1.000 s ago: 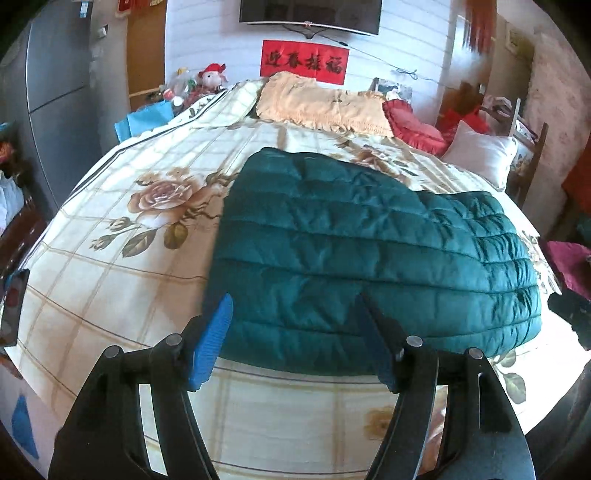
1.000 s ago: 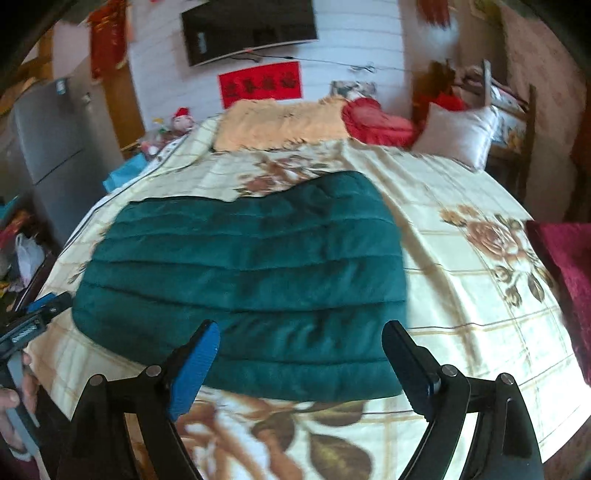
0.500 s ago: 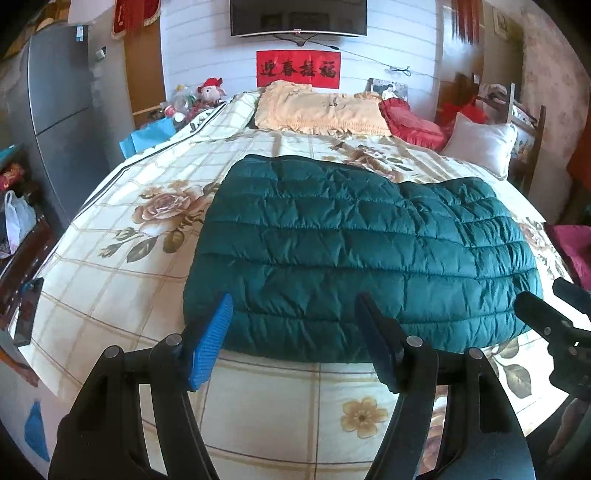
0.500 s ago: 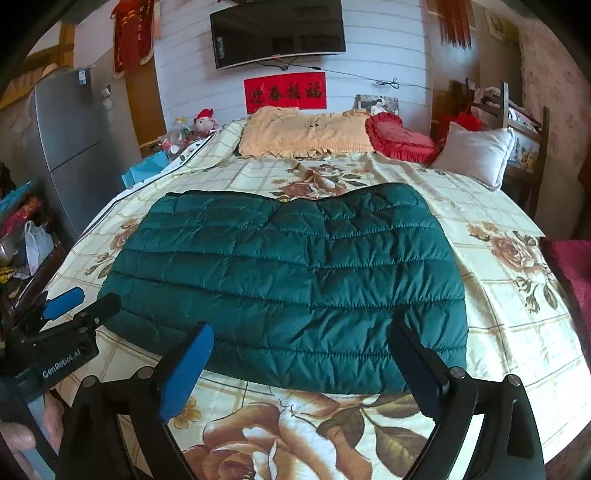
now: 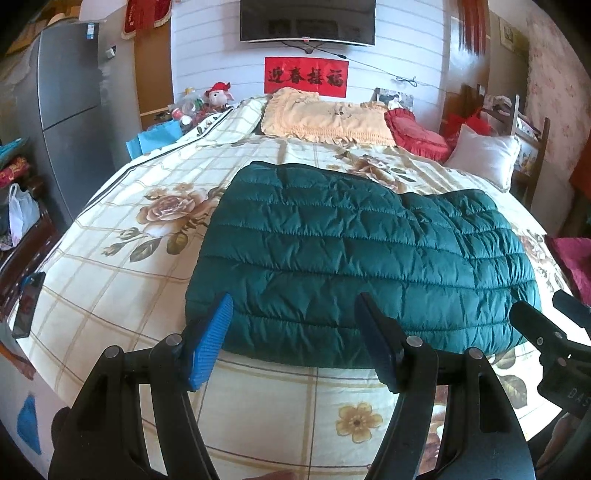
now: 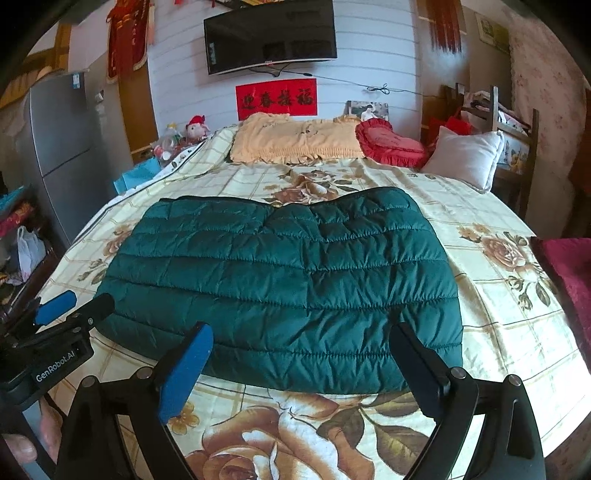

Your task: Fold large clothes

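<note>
So on my feeds right now the dark green quilted puffer jacket (image 5: 354, 258) is lying folded flat on the bed (image 5: 122, 288), roughly in the middle of the floral checked bedspread, near edge running just ahead of both grippers.

My left gripper (image 5: 293, 341) is wide open, nothing between the fingers, hanging over the bedspread just short of the jacket's near-left corner. The blue pad on its left finger (image 5: 208, 343) overlaps the jacket's edge in the wrist view, but I can't tell if it's actually touching.

Right gripper (image 6: 299, 371) is spread open too and empty, sitting just in front of the jacket's near edge, more toward its right side. In the right wrist view I can see the left gripper poking in from the left edge.

Further back there's a yellow frilly pillow (image 6: 295, 142), a red heart-shaped cushion (image 6: 391, 142) and a white pillow (image 6: 465, 157) at the head of the bed, plus a TV (image 6: 269, 35) on the wall and a grey fridge (image 5: 70, 122) off to the left.
</note>
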Action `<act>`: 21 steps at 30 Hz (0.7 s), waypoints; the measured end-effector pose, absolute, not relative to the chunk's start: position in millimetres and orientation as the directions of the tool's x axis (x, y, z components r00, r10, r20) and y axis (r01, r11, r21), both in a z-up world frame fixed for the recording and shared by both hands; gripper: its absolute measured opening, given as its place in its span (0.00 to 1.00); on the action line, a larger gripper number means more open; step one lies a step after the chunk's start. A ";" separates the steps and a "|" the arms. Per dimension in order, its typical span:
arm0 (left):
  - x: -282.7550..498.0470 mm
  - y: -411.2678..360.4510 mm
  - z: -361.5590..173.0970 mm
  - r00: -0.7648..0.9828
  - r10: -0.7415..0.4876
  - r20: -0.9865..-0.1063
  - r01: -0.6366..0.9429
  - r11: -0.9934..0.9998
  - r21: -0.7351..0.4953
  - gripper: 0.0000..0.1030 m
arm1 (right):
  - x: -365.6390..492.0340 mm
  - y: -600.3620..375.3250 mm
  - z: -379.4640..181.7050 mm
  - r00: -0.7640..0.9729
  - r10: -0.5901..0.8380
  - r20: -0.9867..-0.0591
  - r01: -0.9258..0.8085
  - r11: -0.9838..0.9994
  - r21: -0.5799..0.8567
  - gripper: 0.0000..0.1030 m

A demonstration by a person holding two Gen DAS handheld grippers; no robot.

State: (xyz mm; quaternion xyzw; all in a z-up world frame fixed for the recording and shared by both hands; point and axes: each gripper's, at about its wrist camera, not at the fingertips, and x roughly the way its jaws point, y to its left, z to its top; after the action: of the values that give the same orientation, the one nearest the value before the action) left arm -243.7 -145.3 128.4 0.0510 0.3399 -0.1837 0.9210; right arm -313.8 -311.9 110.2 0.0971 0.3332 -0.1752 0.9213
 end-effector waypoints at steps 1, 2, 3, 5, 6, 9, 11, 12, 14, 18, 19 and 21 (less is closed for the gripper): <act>-243.2 -145.3 128.5 0.700 -0.305 -0.646 0.373 0.927 -0.033 0.67 | -314.0 -311.9 110.8 0.717 -0.259 -0.647 0.388 0.919 0.062 0.92; -243.0 -145.5 128.5 0.700 -0.305 -0.646 0.372 0.928 -0.035 0.67 | -314.2 -311.4 111.3 0.718 -0.259 -0.646 0.388 0.920 0.062 0.92; -242.7 -145.6 128.5 0.699 -0.306 -0.647 0.374 0.927 -0.034 0.67 | -314.4 -311.7 111.7 0.719 -0.258 -0.645 0.386 0.920 0.062 0.92; -242.4 -146.3 128.1 0.695 -0.309 -0.650 0.378 0.925 -0.036 0.67 | -314.1 -310.8 111.8 0.721 -0.255 -0.645 0.382 0.922 0.062 0.92; -242.3 -146.3 127.7 0.693 -0.310 -0.651 0.380 0.924 -0.037 0.67 | -313.7 -310.5 111.5 0.720 -0.254 -0.645 0.381 0.923 0.061 0.92; -242.5 -147.3 127.9 0.691 -0.315 -0.651 0.384 0.923 -0.040 0.67 | -312.7 -309.2 110.1 0.720 -0.245 -0.649 0.375 0.925 0.067 0.92; -242.1 -147.8 128.1 0.689 -0.316 -0.652 0.385 0.922 -0.041 0.67 | -311.7 -307.9 109.4 0.718 -0.244 -0.651 0.373 0.926 0.064 0.92; -242.7 -147.4 127.9 0.690 -0.316 -0.651 0.384 0.922 -0.041 0.67 | -311.5 -307.6 109.4 0.717 -0.245 -0.652 0.373 0.926 0.062 0.92; -242.9 -148.2 127.6 0.689 -0.318 -0.651 0.386 0.922 -0.042 0.67 | -311.1 -307.2 109.5 0.716 -0.247 -0.652 0.373 0.926 0.059 0.92; -242.6 -149.1 127.4 0.687 -0.320 -0.653 0.388 0.921 -0.043 0.67 | -310.4 -307.0 109.8 0.718 -0.250 -0.650 0.377 0.924 0.061 0.92; -242.0 -149.8 127.1 0.685 -0.321 -0.654 0.390 0.920 -0.044 0.67 | -309.9 -307.5 109.8 0.717 -0.250 -0.650 0.377 0.924 0.061 0.92; -241.0 -150.2 126.7 0.683 -0.323 -0.655 0.391 0.919 -0.045 0.67 | -310.1 -307.9 109.8 0.717 -0.249 -0.651 0.377 0.924 0.062 0.92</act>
State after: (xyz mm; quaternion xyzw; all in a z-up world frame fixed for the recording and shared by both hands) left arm -241.0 -150.2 126.7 0.0494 0.3471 -0.1948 0.9160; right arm -310.1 -307.9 109.8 0.0953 0.3355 -0.1697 0.9217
